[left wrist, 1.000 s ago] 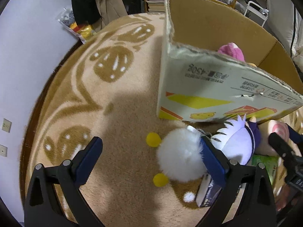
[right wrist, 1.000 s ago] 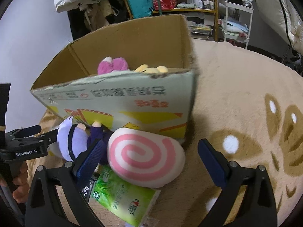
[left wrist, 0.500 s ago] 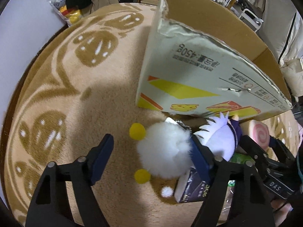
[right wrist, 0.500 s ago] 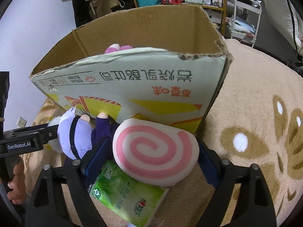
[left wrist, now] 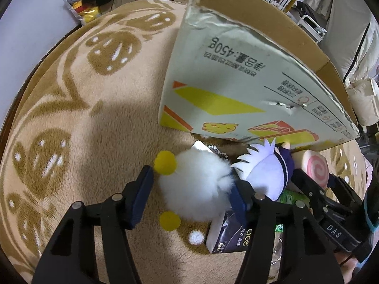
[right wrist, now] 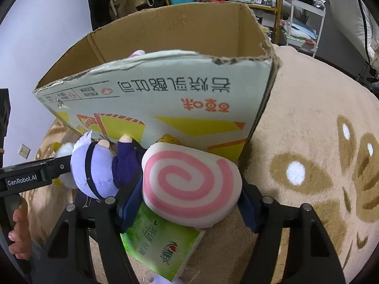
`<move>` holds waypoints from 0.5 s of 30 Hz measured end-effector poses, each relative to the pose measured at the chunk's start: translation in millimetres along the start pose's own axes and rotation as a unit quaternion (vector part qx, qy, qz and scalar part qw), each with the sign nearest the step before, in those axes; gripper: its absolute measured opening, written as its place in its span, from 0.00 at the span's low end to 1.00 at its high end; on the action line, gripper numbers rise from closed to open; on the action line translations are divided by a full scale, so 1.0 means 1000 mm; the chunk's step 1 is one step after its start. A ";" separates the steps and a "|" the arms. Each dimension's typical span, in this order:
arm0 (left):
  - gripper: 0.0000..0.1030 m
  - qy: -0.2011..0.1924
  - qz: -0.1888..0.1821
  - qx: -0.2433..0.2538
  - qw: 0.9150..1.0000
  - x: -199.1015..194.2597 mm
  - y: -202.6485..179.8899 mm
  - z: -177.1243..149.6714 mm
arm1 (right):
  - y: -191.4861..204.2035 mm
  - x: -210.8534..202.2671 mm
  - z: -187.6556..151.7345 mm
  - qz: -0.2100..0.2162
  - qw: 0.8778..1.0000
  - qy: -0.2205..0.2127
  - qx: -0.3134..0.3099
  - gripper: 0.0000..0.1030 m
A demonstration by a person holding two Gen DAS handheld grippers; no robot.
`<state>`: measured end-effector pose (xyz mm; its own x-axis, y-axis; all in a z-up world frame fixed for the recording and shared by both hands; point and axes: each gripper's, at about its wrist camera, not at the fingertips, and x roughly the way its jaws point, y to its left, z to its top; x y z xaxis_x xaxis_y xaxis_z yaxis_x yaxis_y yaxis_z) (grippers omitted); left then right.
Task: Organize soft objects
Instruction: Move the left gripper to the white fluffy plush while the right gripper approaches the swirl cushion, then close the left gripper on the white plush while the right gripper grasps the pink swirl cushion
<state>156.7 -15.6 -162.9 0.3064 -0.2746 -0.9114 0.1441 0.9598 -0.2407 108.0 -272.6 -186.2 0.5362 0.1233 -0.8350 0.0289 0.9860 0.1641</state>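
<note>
A white fluffy plush (left wrist: 196, 189) with yellow pom-poms lies on the rug in front of the cardboard box (left wrist: 236, 90). My left gripper (left wrist: 191, 194) has its pads on both sides of it, closing on it. A pink-swirl cushion (right wrist: 189, 184) lies against the box (right wrist: 165, 108); my right gripper (right wrist: 189, 206) is shut on it. A purple-haired doll (right wrist: 94, 168) lies between the two plushes, also in the left wrist view (left wrist: 265, 172). A pink plush (right wrist: 137, 53) peeks out inside the box.
A green packet (right wrist: 163, 243) lies under the cushion. A dark carton (left wrist: 227, 236) lies beside the white plush. The beige patterned rug (left wrist: 71, 108) spreads left. Shelves and a white cart (right wrist: 305, 21) stand behind the box.
Both grippers moved forward and lower and closed in: the left around the white plush, the right onto the pink-swirl cushion.
</note>
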 end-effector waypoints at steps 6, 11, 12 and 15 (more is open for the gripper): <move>0.31 0.003 -0.031 0.006 1.000 -0.003 -0.006 -0.002 | 0.006 -0.002 -0.002 -0.012 1.000 -0.008 -0.014 0.69; 0.29 -0.015 -0.006 0.025 1.000 -0.012 -0.014 -0.008 | 0.006 -0.007 -0.004 -0.011 1.000 -0.016 -0.011 0.62; 0.29 -0.019 -0.004 0.024 1.000 -0.015 -0.011 -0.009 | 0.006 -0.008 -0.004 -0.011 1.000 -0.017 -0.011 0.62; 0.26 -0.033 0.008 0.019 0.999 -0.024 -0.009 -0.010 | 0.005 -0.011 -0.004 -0.014 1.000 -0.023 -0.015 0.58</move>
<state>138.5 -17.3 -141.7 0.3697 -0.2645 -0.8907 0.1742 0.9614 -0.2132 98.9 -268.7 -178.6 0.5733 0.0907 -0.8143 0.0203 0.9920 0.1248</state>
